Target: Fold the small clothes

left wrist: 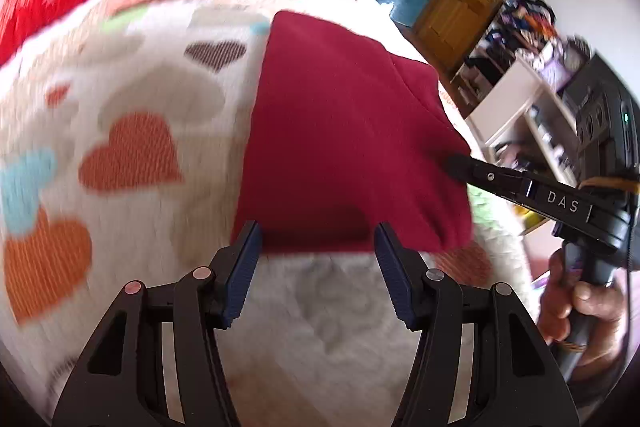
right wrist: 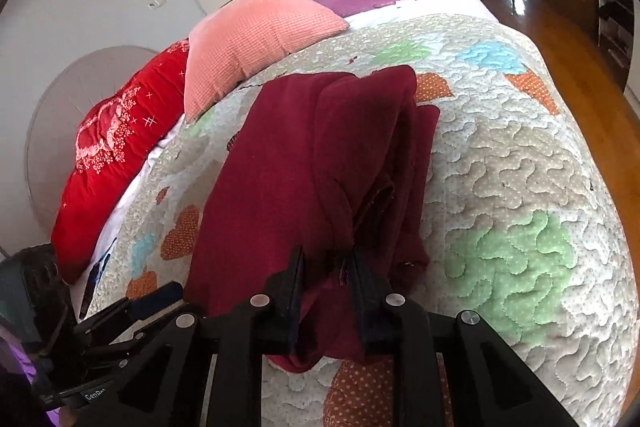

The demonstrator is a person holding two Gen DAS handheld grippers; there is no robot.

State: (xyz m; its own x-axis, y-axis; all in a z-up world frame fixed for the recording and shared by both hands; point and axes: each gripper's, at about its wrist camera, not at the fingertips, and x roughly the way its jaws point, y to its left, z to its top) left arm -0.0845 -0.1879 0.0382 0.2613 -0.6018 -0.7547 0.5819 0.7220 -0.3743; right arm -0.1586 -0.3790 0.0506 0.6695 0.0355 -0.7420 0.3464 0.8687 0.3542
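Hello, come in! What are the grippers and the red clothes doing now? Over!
Right gripper shut on maroon garment. Left gripper open at its near edge. Nothing in the way.

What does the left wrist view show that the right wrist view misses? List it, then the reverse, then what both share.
Only the left wrist view: a hand gripping the right gripper's handle, and cluttered shelves.

Only the right wrist view: the right gripper shut on the bunched edge of the maroon garment, and a green heart patch.

Both: the garment on the heart-patterned quilt, the pink pillow, the red cushion, and the left gripper, open.
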